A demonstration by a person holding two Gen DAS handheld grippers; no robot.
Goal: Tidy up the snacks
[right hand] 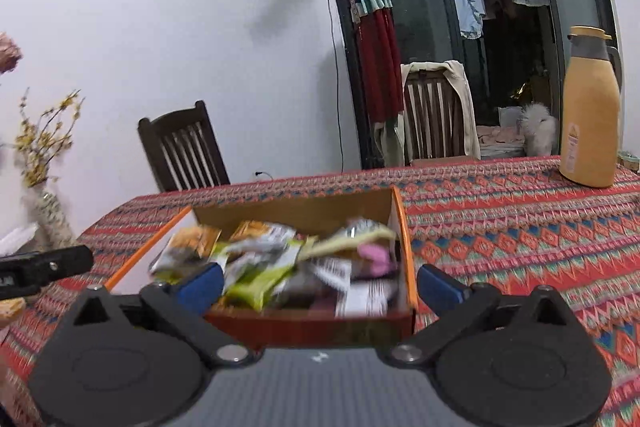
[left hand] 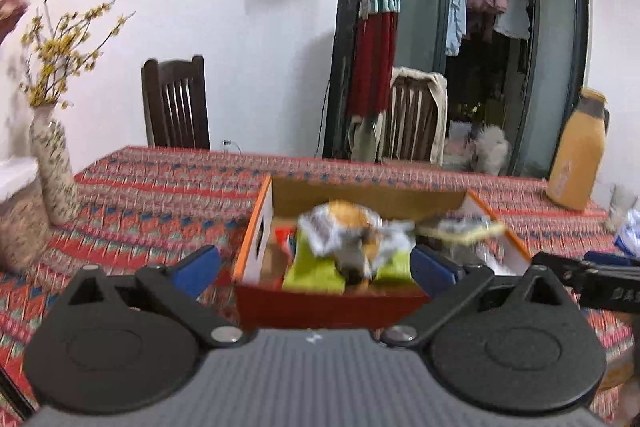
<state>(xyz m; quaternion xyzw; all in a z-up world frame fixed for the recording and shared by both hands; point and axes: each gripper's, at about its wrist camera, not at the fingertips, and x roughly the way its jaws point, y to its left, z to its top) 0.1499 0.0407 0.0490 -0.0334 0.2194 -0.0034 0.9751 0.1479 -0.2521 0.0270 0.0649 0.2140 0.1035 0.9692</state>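
Observation:
An orange-rimmed cardboard box (left hand: 256, 227) (right hand: 404, 247) sits on the patterned tablecloth and holds several snack packets: a crumpled white-and-orange packet (left hand: 348, 223), green packets (right hand: 260, 279) and a pink one (right hand: 374, 255). My left gripper (left hand: 316, 269) is open and empty, its blue fingertips (left hand: 198, 265) spread just in front of the box's near wall. My right gripper (right hand: 318, 287) is open and empty too, fingers straddling the box's near end. Each gripper's side shows at the edge of the other's view. Both views are motion-blurred.
A yellow thermos jug (right hand: 590, 107) (left hand: 576, 155) stands at the table's far right. A patterned vase (left hand: 52, 167) with yellow flowers stands at the left edge. Two dark wooden chairs (right hand: 184, 147) (right hand: 434, 115) are behind the table, and a white bag (left hand: 630, 231) lies at the right.

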